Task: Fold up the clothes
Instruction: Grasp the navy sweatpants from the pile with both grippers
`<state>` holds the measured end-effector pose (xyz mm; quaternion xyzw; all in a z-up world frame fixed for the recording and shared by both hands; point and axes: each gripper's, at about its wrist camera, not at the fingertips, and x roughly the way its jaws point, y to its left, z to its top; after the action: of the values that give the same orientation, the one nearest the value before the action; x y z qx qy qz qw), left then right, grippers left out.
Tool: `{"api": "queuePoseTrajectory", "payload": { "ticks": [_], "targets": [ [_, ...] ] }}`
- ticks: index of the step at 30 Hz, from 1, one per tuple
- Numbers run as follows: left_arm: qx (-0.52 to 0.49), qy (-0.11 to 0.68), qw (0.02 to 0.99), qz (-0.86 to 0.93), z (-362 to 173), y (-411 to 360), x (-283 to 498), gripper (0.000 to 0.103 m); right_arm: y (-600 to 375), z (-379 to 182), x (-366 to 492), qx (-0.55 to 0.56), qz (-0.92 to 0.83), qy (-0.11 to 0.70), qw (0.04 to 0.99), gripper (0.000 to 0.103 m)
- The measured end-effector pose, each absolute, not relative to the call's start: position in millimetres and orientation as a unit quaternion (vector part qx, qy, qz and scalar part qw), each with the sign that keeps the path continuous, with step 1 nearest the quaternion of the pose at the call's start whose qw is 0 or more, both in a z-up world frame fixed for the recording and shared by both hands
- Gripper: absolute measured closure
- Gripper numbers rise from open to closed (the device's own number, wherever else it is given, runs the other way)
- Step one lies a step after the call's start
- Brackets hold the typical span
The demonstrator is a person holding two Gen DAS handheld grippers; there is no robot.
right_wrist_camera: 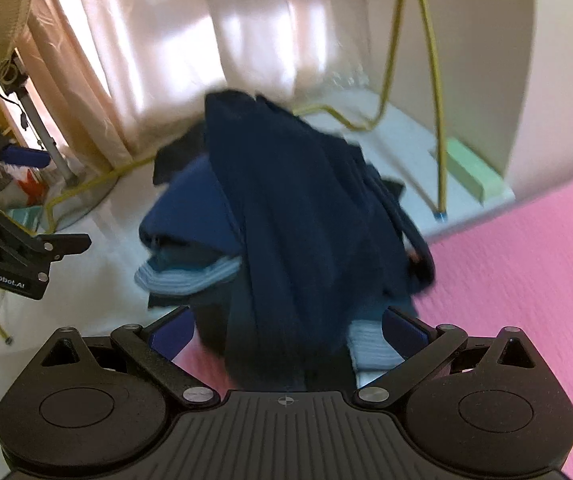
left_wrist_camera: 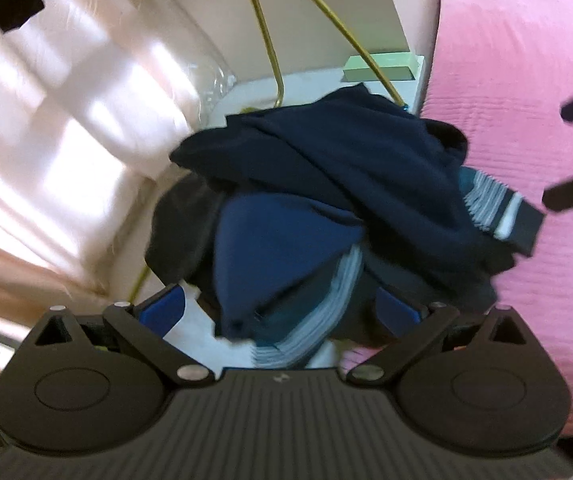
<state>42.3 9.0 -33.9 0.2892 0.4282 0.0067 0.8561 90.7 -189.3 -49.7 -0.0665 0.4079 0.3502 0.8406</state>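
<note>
While bunched, the navy garment (left_wrist_camera: 326,184) fills both grippers' parted jaws.

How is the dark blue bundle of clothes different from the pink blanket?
The bundle of clothes is navy with pale striped bands; the pink blanket is one plain colour. The bundle is crumpled and heaped; the blanket lies spread out flat. The bundle is much smaller than the blanket. Both are soft cloth.

- Left wrist view is looking forward along its claw (left_wrist_camera: 282,312), very close to the dark bundle of clothes (left_wrist_camera: 326,184).
- Right wrist view is facing the same bundle, possibly from its opposite side; both are sharing curtains (right_wrist_camera: 158,40).
</note>
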Motion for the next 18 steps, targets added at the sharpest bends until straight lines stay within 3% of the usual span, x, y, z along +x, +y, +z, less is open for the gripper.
{"api": "queuePoseTrajectory", "payload": {
  "ticks": [4, 11, 18],
  "targets": [
    [0.315, 0.413, 0.854, -0.014, -49, 39, 88, 0.002, -154, -60, 130, -0.082, 0.354, 0.382, 0.850, 0.001],
    [0.454, 0.355, 0.810, -0.105, -90, 60, 156, 0.002, -82, -83, 209, -0.093, 0.359, 0.355, 0.858, 0.001],
    [0.420, 0.382, 0.816, -0.111, -108, 78, 206, 0.002, -23, -116, 263, -0.059, 0.382, 0.362, 0.848, 0.001]
  ]
}}
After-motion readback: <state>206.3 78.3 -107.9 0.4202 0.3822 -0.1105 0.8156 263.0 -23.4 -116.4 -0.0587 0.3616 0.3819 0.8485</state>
